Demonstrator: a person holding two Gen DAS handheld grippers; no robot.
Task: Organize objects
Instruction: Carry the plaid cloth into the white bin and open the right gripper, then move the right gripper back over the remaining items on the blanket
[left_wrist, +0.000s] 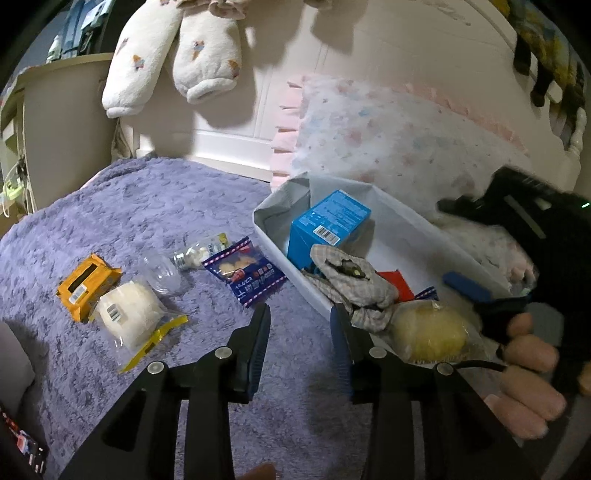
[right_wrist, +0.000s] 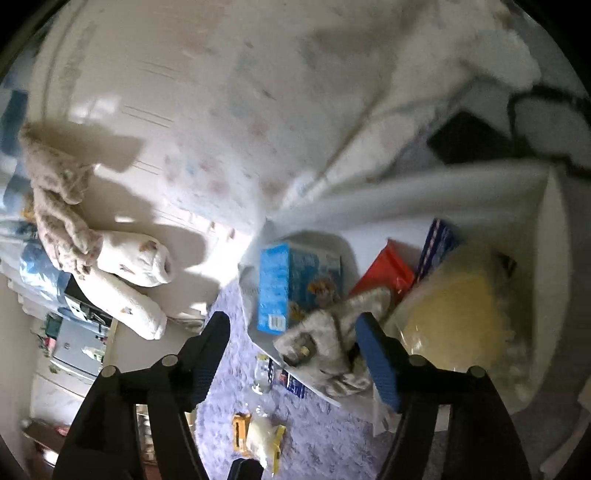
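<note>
A white bin (left_wrist: 274, 240) stands on the purple blanket (left_wrist: 147, 206). It holds a blue box (left_wrist: 328, 225), a grey checked cloth (left_wrist: 354, 284), a red packet (left_wrist: 397, 282) and a wrapped yellow bun (left_wrist: 432, 332) at its near end. My left gripper (left_wrist: 299, 328) hovers open over the blanket by the bin's near corner, nothing between its fingers. My right gripper (right_wrist: 291, 321) is open wide above the bin; the cloth (right_wrist: 325, 350) lies beyond its fingers and the bun (right_wrist: 454, 325) sits just outside its right finger, not gripped. A hand (left_wrist: 528, 354) holds it.
On the blanket to the left lie an orange packet (left_wrist: 86, 286), a wrapped white bun (left_wrist: 129, 314), a clear plastic piece (left_wrist: 166, 273), a small bag of white tablets (left_wrist: 199, 253) and a blue-red snack packet (left_wrist: 245, 275). A pillow (left_wrist: 388, 136) and the headboard stand behind the bin.
</note>
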